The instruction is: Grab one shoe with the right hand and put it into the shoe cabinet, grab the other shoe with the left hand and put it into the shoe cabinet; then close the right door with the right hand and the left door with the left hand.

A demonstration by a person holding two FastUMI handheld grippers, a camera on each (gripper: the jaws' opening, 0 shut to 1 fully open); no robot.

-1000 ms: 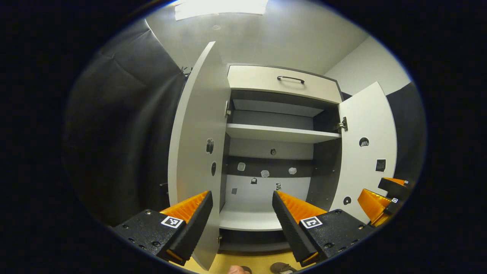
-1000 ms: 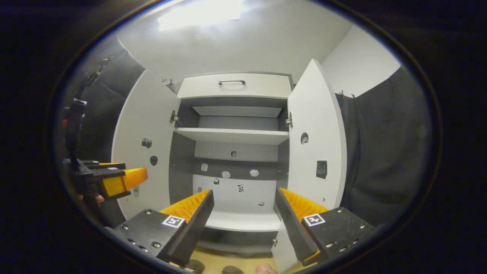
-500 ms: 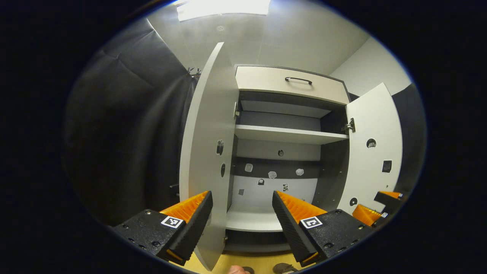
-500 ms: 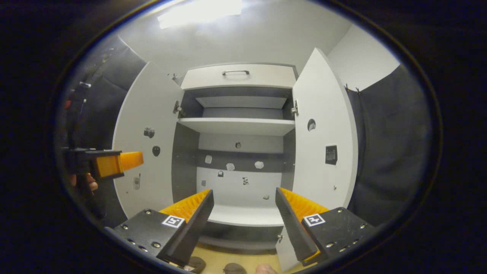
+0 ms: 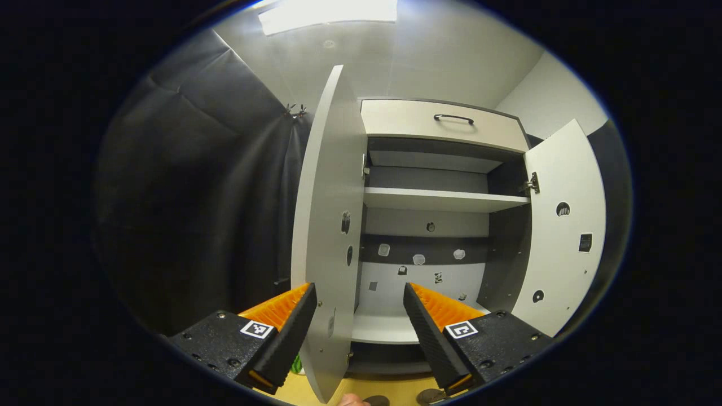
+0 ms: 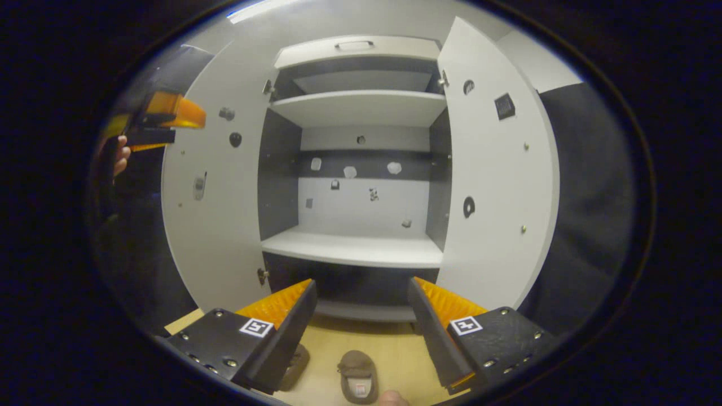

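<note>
Looking down along my right gripper, I find its two fingers spread wide with nothing between them, and the shoe that I want lies on the wooden floor just below them, at about 6 o'clock from the tips. Its long axis runs from 12 to 6 o'clock, almost in line with my fingers, so I judge that I must lower the gripper and take the shoe across its narrow width. The other shoe lies beside it toward 7 o'clock, partly hidden under my left finger. My left gripper is also spread and empty, and it is held higher, facing the shoe cabinet beside the left door. So the right hand is clearly nearer to the shoes. Both doors stand open, and the lower shelf at 12 o'clock is free.
</note>
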